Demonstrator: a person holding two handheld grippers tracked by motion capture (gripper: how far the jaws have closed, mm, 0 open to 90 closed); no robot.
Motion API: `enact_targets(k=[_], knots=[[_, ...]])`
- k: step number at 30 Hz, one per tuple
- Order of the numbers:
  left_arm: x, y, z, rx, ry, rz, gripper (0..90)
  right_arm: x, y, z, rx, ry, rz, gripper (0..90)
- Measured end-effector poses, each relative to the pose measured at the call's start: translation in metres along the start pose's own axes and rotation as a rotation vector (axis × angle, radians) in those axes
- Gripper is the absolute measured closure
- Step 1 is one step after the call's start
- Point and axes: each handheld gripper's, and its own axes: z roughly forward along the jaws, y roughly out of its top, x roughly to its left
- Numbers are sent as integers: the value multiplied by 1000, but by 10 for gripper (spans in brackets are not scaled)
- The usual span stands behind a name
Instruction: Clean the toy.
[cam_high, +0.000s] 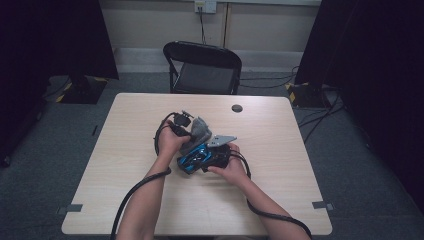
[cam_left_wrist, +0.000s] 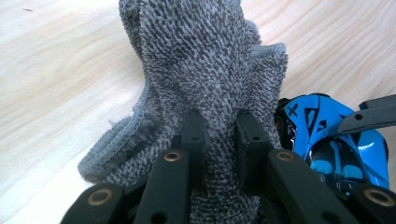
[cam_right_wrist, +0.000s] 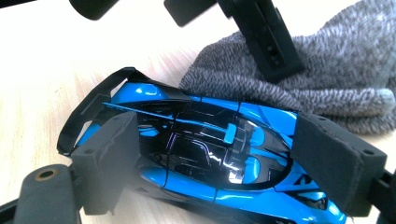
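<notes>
Grey, nubbly cloth (cam_left_wrist: 205, 70) was pinched between the jaws of the left hand-held gripper (cam_left_wrist: 219, 140); the jaws stood close together with a fold of the fabric squeezed between them, and the rest of the cloth rose ahead of the jaws and spread to either side over the pale wood desk (cam_left_wrist: 56, 70). In the high view the same cloth (cam_high: 198, 131) sat just ahead of the left hand-held gripper (cam_high: 186, 131), at the middle of the desk (cam_high: 280, 200).

The right hand-held gripper (cam_right_wrist: 224, 158) was clamped on a blue and black toy car (cam_right_wrist: 205, 154). Its two padded jaws pressed against the car's opposite sides, with the car lying across the gap between them. Beyond the car, further from the right hand-held gripper, lay the cloth (cam_right_wrist: 327, 79), touching or very nearly touching the car's far edge.

From the left hand-held gripper's own camera, the toy car (cam_left_wrist: 336, 140) lay just to the right of the jaws, close beside the cloth. In the high view the car (cam_high: 194, 161) was held immediately left of the right hand-held gripper (cam_high: 212, 159).

A black folding chair (cam_high: 202, 67) stood beyond the desk's far edge.
</notes>
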Motion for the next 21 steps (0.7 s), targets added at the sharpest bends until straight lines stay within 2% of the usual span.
enact_targets(k=[8,16,21], knots=[[-8,0,5,7,-7,30,763,0,0,0,0,0,0,154],[-13,-2,4,18,7,79,765,0,0,0,0,1,0,154],[-14,-5,1,20,3,84,764,0,0,0,1,1,0,154]])
